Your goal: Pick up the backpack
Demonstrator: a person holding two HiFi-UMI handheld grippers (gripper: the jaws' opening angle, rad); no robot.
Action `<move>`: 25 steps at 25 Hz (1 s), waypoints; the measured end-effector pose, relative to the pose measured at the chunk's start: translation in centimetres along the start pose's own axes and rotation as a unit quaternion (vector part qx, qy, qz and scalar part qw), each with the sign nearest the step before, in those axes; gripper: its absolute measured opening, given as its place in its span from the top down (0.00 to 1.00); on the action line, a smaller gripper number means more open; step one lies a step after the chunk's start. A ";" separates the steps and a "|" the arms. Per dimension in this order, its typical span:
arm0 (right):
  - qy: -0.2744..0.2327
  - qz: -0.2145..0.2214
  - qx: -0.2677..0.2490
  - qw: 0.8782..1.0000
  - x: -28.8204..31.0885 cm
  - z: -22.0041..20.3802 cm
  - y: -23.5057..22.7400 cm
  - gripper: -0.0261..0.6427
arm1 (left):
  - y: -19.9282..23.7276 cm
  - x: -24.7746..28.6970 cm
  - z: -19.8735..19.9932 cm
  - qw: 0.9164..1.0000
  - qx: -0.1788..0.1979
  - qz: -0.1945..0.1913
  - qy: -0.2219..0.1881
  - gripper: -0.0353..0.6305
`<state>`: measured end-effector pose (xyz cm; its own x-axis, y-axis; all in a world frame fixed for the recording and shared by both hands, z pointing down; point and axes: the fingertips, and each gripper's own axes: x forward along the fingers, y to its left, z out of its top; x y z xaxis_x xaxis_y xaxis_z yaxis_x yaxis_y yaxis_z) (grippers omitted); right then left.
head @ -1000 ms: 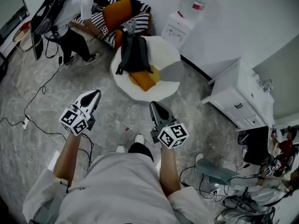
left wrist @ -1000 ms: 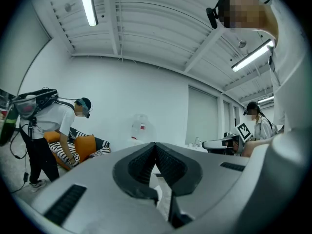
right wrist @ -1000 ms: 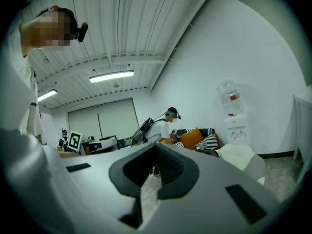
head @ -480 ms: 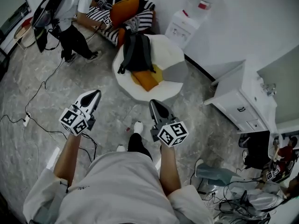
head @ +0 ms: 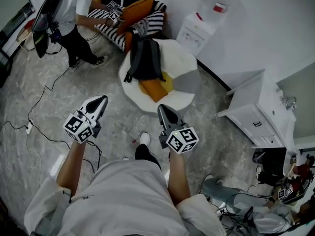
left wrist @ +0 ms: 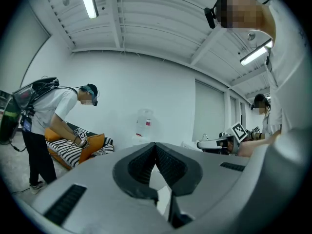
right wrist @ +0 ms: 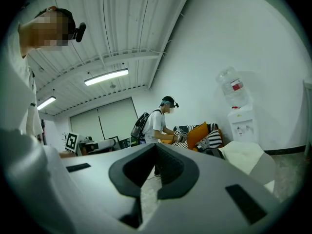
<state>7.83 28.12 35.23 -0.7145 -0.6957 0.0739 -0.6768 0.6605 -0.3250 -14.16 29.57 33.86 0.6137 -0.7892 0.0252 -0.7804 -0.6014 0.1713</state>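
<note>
The dark backpack (head: 145, 58) lies on a white round seat (head: 182, 63), above an orange cushion (head: 155, 88), in the upper middle of the head view. My left gripper (head: 102, 99) and right gripper (head: 162, 108) are held side by side over the floor, well short of the seat and pointing towards it. Both are shut with nothing between the jaws. In the left gripper view the left gripper (left wrist: 155, 144) shows its pads pressed together. The right gripper (right wrist: 156, 145) looks the same in its own view, with the white seat (right wrist: 243, 155) ahead on the right.
Another person (head: 74, 9) bends over a striped sofa (head: 133, 21) behind the seat. A water dispenser (head: 197, 31) stands by the wall and a white cabinet (head: 261, 112) on the right. Cables (head: 34, 122) trail across the floor at left; my foot (head: 144, 139) is between the grippers.
The seat with the backpack has slid lower and nearer in the head view as I step towards it. Both grippers keep their pose and stay shut.
</note>
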 end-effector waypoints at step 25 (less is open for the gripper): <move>0.029 0.057 0.005 0.998 6.8 4.2 -16.2 0.95 | 2.4 16.8 0.2 0.999 0.000 0.036 0.010 0.94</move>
<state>14.63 11.50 37.00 -0.7957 -0.5989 0.0904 -0.5893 0.7309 -0.3442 -5.71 14.86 34.45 0.5583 -0.8276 0.0579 -0.8225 -0.5431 0.1691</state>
